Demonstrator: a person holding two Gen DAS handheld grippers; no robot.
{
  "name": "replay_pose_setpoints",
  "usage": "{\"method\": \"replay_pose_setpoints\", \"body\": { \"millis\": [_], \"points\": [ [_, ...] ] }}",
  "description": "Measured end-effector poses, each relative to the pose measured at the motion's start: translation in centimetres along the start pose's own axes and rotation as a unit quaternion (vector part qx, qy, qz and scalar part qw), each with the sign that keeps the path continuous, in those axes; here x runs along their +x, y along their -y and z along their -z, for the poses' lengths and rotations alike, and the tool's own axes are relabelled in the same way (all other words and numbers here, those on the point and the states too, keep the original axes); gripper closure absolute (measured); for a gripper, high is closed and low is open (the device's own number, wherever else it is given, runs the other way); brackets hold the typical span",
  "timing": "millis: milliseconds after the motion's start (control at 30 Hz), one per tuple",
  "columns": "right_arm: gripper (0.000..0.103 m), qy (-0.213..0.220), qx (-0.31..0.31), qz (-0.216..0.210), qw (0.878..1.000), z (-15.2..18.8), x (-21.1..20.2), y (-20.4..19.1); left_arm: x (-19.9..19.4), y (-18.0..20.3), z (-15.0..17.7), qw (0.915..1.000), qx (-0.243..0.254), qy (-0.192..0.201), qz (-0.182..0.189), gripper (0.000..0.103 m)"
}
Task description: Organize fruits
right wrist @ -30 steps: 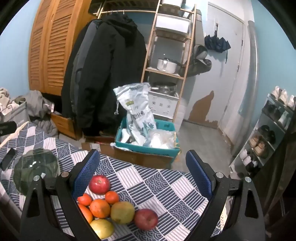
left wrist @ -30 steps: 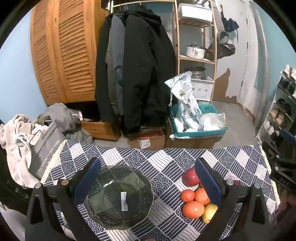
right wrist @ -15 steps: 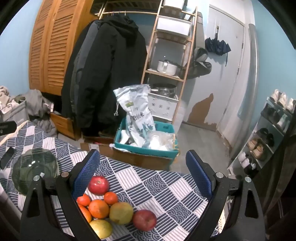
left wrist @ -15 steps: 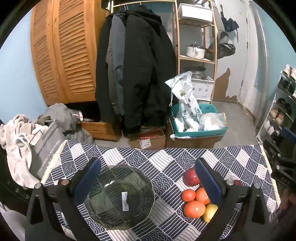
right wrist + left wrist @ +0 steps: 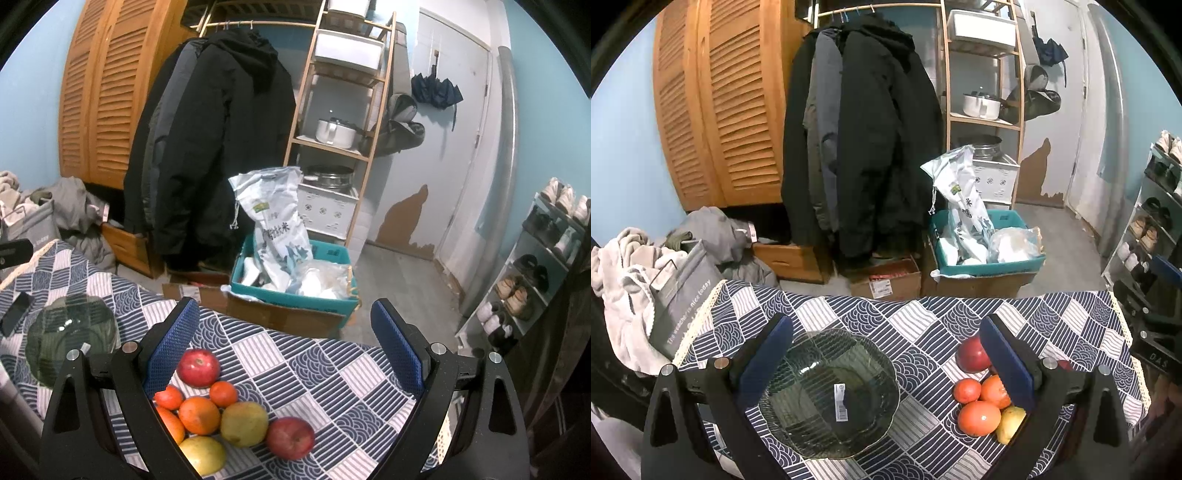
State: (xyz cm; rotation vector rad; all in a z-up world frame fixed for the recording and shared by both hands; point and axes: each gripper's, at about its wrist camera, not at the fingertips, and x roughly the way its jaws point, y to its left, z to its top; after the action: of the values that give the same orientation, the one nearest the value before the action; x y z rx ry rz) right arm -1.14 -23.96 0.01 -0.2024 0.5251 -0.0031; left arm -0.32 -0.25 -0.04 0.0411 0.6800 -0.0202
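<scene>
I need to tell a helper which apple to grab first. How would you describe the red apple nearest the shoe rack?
On the blue patterned tablecloth, find the fruit pile between the right tongs. The red apple lies at its right end, beside the yellow-green pear. The other red apple lies at the far edge, beside small tangerines.

pale blue painted walls [image 5: 624, 155] enclose the room. an orange-brown louvred wooden wardrobe [image 5: 720, 107] stands at left, beside dark hooded coats hanging from a rail [image 5: 864, 147]. right of the coats, a light wooden open shelving unit [image 5: 343, 122] carries a white lidded pot [image 5: 336, 133] and white storage boxes. a pale grey door with peeling paint at its base [image 5: 443, 155] bears a folded navy umbrella [image 5: 436, 92]. a metal shoe rack [image 5: 532, 266] lines the right wall. grey tiled floor [image 5: 1052, 240] holds a teal plastic crate [image 5: 982, 247] on cardboard boxes; crumpled grey and white laundry [image 5: 635, 266] lies far left.
</scene>
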Motion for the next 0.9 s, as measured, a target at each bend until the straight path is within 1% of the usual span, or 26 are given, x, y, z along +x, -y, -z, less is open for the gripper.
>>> {"method": "replay_pose_setpoints", "body": {
  "millis": [900],
  "points": [
    [0.01, 0.0, -0.001, 0.0, 1.0, -0.19, -0.08, 0.07, 0.04, -0.09, -0.04, 1.0, 0.0, 0.001, 0.0, 0.001]
  ]
}}
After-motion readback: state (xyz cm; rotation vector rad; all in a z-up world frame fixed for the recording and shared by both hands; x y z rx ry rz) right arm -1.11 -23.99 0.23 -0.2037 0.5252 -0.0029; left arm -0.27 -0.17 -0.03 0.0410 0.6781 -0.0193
